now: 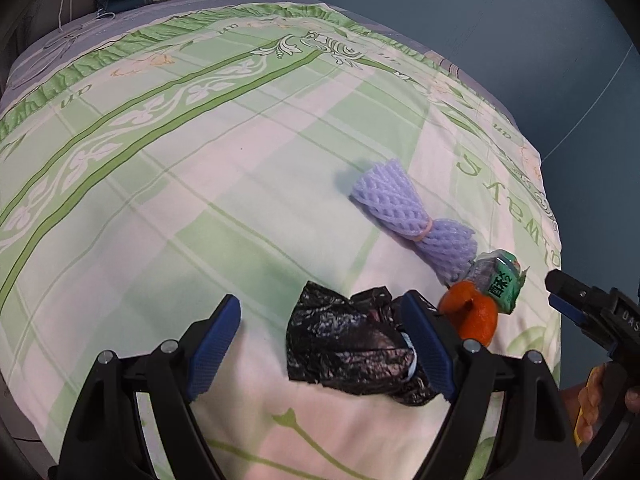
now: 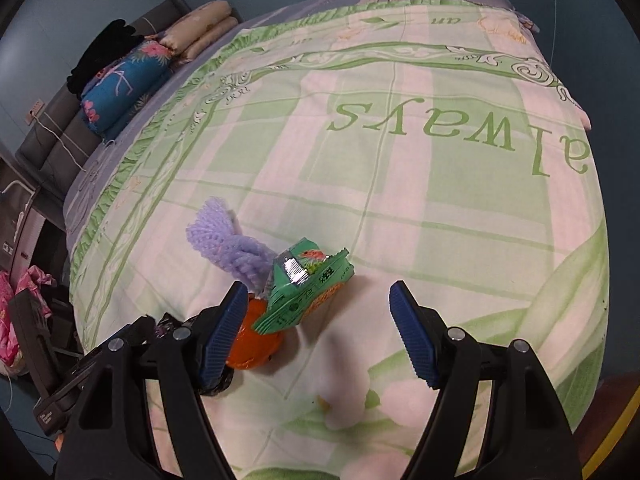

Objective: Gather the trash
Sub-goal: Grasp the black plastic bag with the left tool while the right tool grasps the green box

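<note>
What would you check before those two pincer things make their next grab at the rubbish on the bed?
1. Left gripper open: ok, its jaws are spread wide.
2. Black plastic bag between its fingers: ok, though it sits hard against the one finger on the right of that view.
3. Right gripper open: ok, and holding nothing.
4. Green wrapper lined up for the right gripper: ok, just ahead between the fingers.
5. Orange peel clear of the wrapper: not ok, the wrapper rests on it.
6. Purple foam net free to lift: cannot tell, its end runs behind the wrapper.
</note>
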A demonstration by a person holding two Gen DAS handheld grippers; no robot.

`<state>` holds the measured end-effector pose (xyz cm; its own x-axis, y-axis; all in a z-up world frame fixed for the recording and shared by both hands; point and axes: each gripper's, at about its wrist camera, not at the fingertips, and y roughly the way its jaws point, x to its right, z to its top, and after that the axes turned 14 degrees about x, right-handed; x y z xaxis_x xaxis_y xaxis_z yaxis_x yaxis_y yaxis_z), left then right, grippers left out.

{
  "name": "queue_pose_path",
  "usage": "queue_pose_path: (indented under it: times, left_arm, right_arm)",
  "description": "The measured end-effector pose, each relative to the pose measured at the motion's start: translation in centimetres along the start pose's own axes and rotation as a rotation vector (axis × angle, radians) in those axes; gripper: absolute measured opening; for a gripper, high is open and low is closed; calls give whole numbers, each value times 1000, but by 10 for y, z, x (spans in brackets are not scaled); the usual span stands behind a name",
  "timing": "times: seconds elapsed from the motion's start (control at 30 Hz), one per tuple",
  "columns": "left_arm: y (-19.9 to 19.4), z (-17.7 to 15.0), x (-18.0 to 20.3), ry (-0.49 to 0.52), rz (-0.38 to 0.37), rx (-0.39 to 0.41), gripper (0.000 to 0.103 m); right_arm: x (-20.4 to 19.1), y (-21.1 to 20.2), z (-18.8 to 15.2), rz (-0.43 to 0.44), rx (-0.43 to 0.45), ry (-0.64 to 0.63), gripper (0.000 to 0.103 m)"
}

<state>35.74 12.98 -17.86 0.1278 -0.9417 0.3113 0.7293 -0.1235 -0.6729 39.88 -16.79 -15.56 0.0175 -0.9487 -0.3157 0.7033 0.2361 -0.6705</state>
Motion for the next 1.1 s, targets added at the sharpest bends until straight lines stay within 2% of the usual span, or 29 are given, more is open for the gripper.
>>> queue_pose_path:
  times: [0.23, 0.43, 0.53, 0.6, 0.67, 0.77, 0.87, 1.1]
  left_arm:
    - [16, -6, 3, 22, -11, -26, 79]
    - [21, -19, 11, 59, -15, -37, 72]
    - [21, -23, 15, 81, -15, -32, 61]
    - [21, -23, 18, 89, -27, -38, 49]
    - [19, -24, 22, 110, -38, -42, 30]
    - [14, -25, 27, 126, -54, -40, 15]
    - [9, -26, 31, 149, -55, -29, 8]
    - [-5, -22, 26, 123, -65, -14, 6]
  right_arm:
    - [0, 27, -1, -29, -43, 3, 68]
    - [-1, 44, -6, -20, -99, 23, 55]
    - [-4, 50, -11, -22, -120, 15, 46]
    - [-5, 54, -15, -12, -142, 23, 36]
    - [-6, 54, -16, -17, -136, 19, 33]
    - [-8, 51, -16, -18, -123, 5, 27]
    - [-11, 46, -15, -30, -102, -15, 23]
    - [-9, 23, -8, -25, -56, -7, 22]
